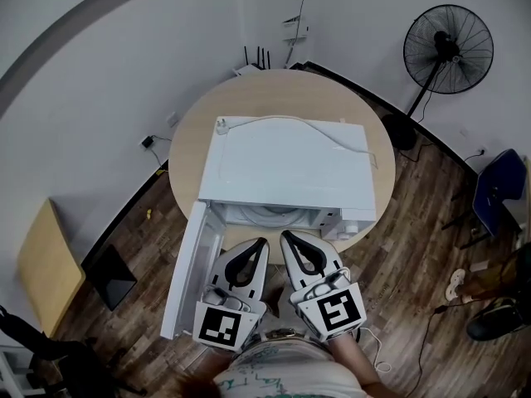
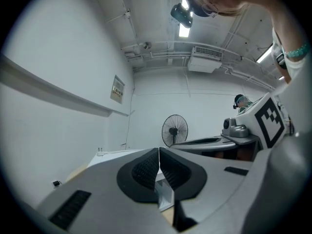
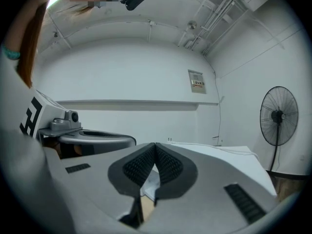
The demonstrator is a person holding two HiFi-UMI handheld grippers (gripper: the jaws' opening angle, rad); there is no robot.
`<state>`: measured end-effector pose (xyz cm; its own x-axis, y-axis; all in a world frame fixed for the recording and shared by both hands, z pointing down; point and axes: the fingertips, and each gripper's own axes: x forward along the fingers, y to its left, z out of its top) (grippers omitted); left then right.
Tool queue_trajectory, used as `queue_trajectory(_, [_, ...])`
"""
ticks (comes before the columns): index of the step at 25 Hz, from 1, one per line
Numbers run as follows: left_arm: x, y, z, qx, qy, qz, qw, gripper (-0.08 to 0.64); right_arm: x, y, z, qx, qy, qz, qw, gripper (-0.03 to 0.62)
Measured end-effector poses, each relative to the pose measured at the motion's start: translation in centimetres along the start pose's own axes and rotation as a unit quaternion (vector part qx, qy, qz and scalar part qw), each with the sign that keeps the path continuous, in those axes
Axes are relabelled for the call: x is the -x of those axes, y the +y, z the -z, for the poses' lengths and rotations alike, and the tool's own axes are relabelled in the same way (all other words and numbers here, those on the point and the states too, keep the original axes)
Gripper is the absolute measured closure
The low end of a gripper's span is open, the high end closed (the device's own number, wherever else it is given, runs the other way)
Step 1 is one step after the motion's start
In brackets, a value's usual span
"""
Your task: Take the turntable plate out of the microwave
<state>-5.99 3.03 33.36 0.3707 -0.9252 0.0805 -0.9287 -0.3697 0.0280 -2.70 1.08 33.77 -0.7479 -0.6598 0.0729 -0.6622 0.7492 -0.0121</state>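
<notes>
The white microwave (image 1: 286,164) stands on a round wooden table (image 1: 187,139), with its door (image 1: 189,272) swung open toward the front left. Inside the cavity, part of the round turntable plate (image 1: 270,215) shows under the top edge. My left gripper (image 1: 263,241) and right gripper (image 1: 284,235) hover side by side just in front of the open cavity, both shut with nothing between their pads. In the left gripper view the left gripper (image 2: 159,151) has its jaws pressed together; in the right gripper view the right gripper (image 3: 155,145) does too. Both point level over the microwave top (image 3: 229,155).
A cable (image 1: 290,123) lies across the microwave's top. A standing fan (image 1: 448,50) is at the back right and a blue chair (image 1: 499,191) at the right. A wooden board (image 1: 46,268) and a dark case (image 1: 112,276) sit on the floor at the left.
</notes>
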Motion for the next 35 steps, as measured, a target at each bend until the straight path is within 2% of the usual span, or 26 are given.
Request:
queue_trajectory(11, [-6.9,0.7,-1.3,-0.009,-0.008,-0.028,0.9995,0.545,-2.7,-6.4,-1.6,0.014,-0.016,-0.031,0.999,0.601])
queue_trajectory(18, [-9.0,0.9,-1.1,-0.014,-0.001,-0.04,0.9991,0.545,-3.3,-7.7,-0.7,0.018,-0.01,-0.048,0.999,0.601])
queue_trajectory(26, [-10.3,2.2,-1.1,-0.015,0.0,-0.017,0.9998,0.545,-4.4,-8.5,-0.4,0.007,-0.005,-0.016,1.0,0.601])
queue_trajectory(29, [-10.3,3.1,-1.2,-0.013,-0.005,0.003,0.9999,0.545,-5.3,-8.2,-0.5,0.007,-0.002,0.0,1.0,0.601])
queue_trajectory(35, [-10.1,4.1,-0.5,-0.021,0.012,0.045,0.9987,0.545,-6.6,-7.6,0.3,-0.006,0.009,0.042,0.999,0.601])
